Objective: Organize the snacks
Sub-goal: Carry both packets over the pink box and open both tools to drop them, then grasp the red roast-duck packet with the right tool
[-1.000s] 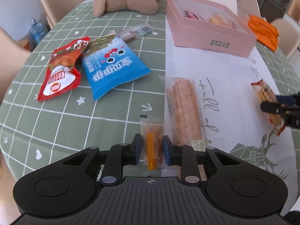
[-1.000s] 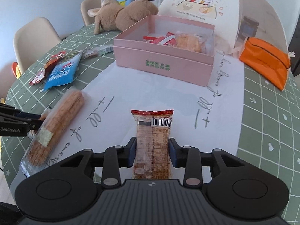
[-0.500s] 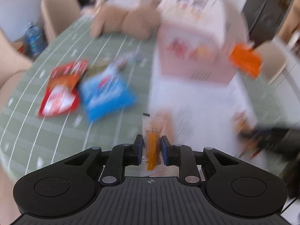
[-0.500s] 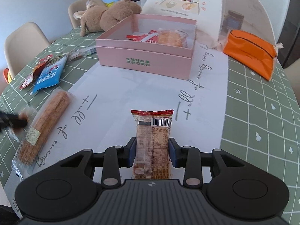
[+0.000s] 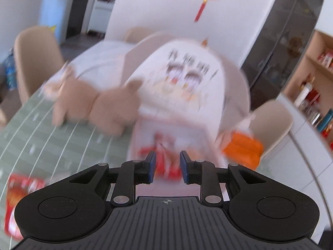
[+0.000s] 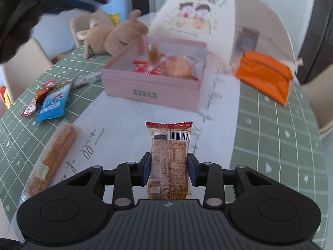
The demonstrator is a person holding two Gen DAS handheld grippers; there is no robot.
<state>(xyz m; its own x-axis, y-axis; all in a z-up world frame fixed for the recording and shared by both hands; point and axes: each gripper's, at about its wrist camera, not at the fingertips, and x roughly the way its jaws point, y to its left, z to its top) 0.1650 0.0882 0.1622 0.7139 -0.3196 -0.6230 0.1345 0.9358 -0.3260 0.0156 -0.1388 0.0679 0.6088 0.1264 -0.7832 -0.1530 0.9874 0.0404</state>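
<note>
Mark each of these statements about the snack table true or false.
1. The right claw is shut on a barcoded packet. True.
2. The pink box is empty. False: it holds red packets and a round biscuit.
3. The orange pouch lies inside the box. False: it lies on the table, to the right of the box.
4. A plush toy lies beyond the box's left corner. True.
5. The blue packet is held in a claw. False: it lies on the table to the left, beside a red one.
</note>
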